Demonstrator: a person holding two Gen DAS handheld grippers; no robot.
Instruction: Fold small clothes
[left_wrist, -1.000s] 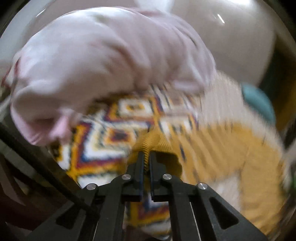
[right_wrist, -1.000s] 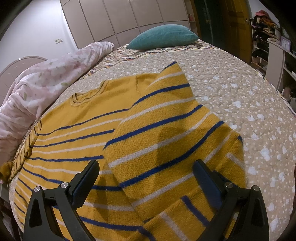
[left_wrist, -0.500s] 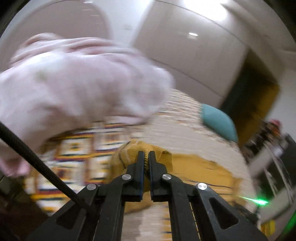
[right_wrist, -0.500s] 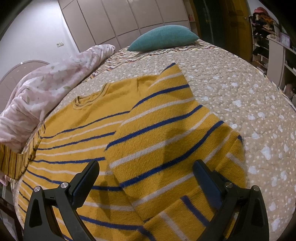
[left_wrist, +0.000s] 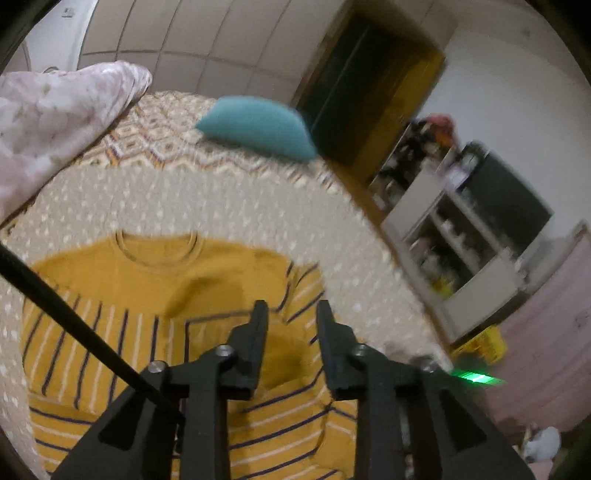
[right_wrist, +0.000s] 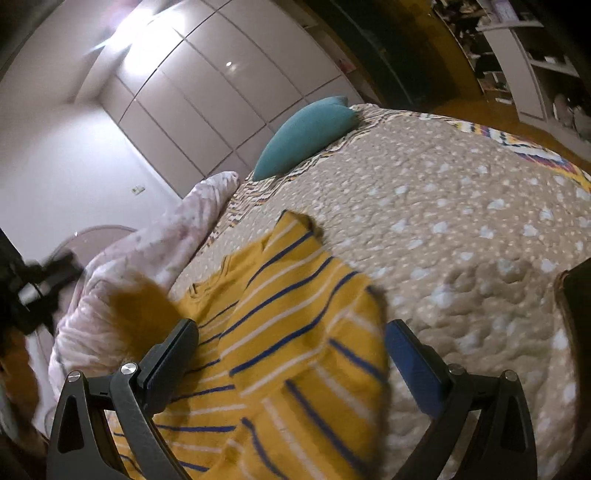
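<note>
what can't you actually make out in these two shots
- Sweater hem: left wrist view, hidden behind the left gripper, whose jaws are opening, nothing between them.
- Sweater's left side: right wrist view, motion-blurred.
- Shelf contents: left wrist view, blurred and too small.
- Bed edge: right wrist view, beyond the frame; right gripper hides the sweater's near part.

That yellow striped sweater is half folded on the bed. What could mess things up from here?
The left claw is opening above the sweater with nothing between its fingers, so the sleeve it just laid across may land crooked or slide back.

The folded layers look loose and bumpy, so a careless next grab by the wide-open right claw could drag them apart.

The pink quilt lies right beside the sweater and might get snagged.
</note>
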